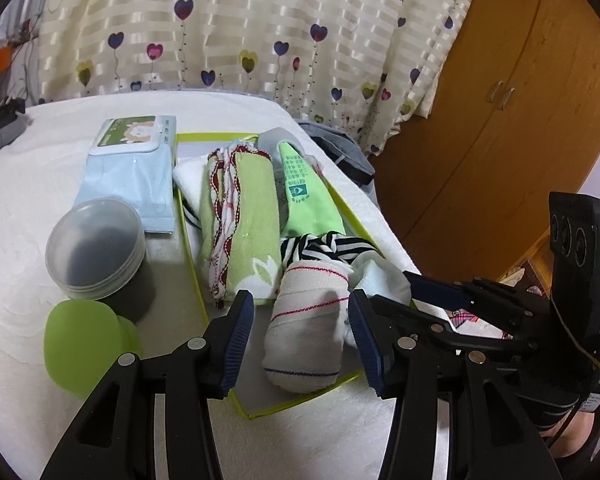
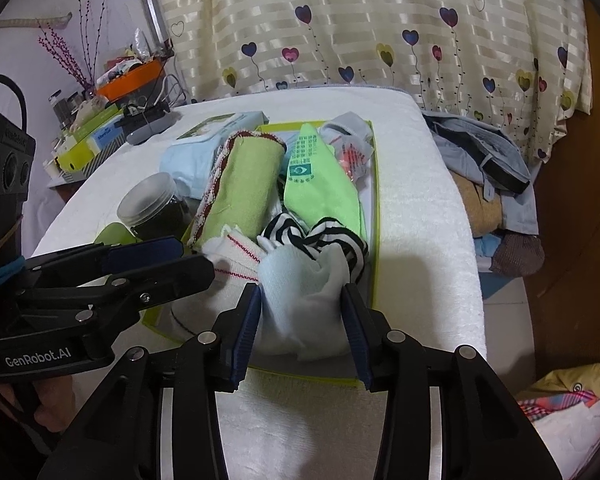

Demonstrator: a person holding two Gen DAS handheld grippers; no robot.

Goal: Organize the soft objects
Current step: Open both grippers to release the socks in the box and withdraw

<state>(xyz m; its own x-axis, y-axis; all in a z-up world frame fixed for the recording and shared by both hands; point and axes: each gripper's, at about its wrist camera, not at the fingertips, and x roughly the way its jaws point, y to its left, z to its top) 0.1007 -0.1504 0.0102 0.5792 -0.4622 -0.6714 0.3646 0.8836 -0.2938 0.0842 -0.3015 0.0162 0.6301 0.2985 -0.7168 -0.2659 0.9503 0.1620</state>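
At frame centre, a green-rimmed tray (image 1: 188,240) already holds rolled towels and socks, while the left gripper (image 1: 300,340) and right gripper (image 2: 302,320), jaws parted, straddle the last white socks (image 1: 308,336).

A tray (image 1: 188,236) sits on the table (image 1: 28,200), holding rolled towels (image 1: 244,216) and socks (image 1: 308,320) toward its near edge. Left of it stand a jar (image 1: 96,248) and, behind that, a wipes pack (image 1: 132,176).
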